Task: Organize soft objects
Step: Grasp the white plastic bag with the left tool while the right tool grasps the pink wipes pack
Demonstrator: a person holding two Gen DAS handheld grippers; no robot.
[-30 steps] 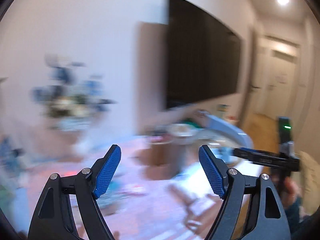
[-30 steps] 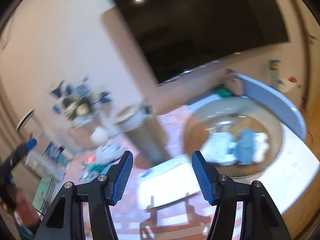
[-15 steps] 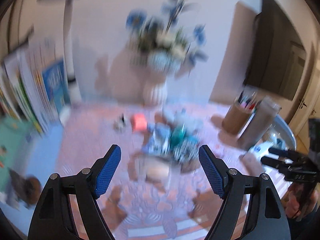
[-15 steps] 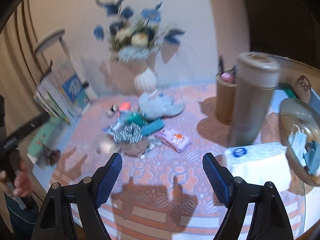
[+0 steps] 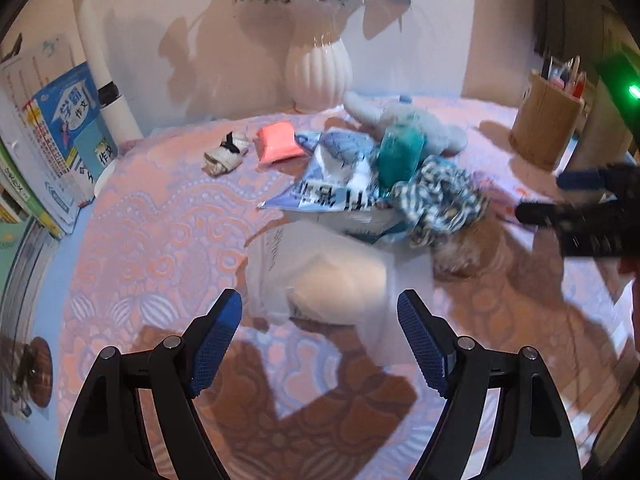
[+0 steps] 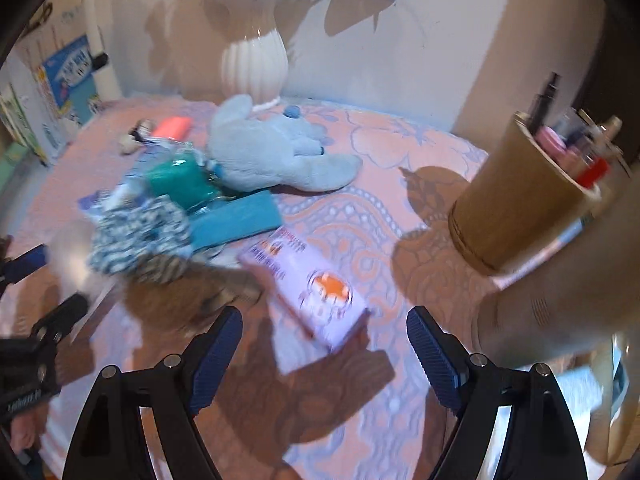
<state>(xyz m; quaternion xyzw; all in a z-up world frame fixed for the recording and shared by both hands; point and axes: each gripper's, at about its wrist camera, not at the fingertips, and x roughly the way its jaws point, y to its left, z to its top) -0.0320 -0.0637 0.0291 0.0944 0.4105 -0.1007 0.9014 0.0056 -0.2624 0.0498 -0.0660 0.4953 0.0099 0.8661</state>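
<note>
The soft things lie heaped mid-bench on the pink patterned tablecloth point(image 5: 160, 240): a pale blue plush toy point(image 6: 272, 152), a teal rolled cloth point(image 5: 400, 152), a blue-and-white checked rag point(image 5: 440, 200) and a white crinkly plastic packet point(image 5: 328, 276) nearest the left tongs point(image 5: 320, 336). I'd take one piece at a time, closing low across its bulk so nothing else drags along. The left tongs hang released, tilted down over the white packet, nothing between the pads. The right tongs point(image 6: 324, 344) also point steeply down, spread wide and empty, with a lilac tissue pack point(image 6: 308, 284) just ahead, apart from the pads.
</note>
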